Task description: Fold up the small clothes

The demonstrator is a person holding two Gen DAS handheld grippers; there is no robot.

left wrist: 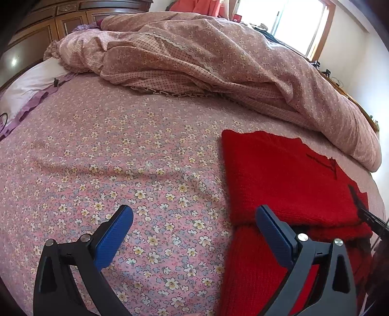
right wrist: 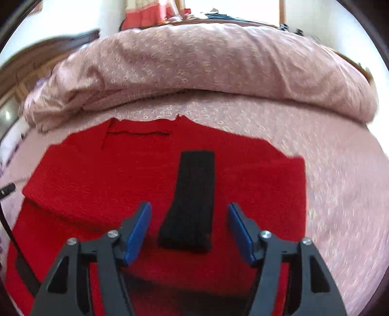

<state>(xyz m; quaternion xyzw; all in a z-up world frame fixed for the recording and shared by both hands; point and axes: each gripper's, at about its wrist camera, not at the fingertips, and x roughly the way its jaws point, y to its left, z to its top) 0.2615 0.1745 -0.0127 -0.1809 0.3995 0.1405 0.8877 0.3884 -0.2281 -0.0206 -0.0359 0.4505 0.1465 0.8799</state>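
Observation:
A red knitted garment (left wrist: 287,179) lies folded on the flowered bed sheet (left wrist: 121,158). In the right wrist view the red garment (right wrist: 109,175) fills the middle, with a black knitted strip (right wrist: 192,197) lying on top of it. My left gripper (left wrist: 194,218) is open and empty, its right finger over the garment's left edge, its left finger over the sheet. My right gripper (right wrist: 189,223) is open and empty, its fingers on either side of the near end of the black strip, just above the garment.
A bunched pink flowered quilt (left wrist: 206,56) lies across the far side of the bed, also in the right wrist view (right wrist: 206,68). A white and purple pillow (left wrist: 29,90) is at the far left. A wooden wardrobe (left wrist: 48,21) and a window (left wrist: 296,21) stand behind.

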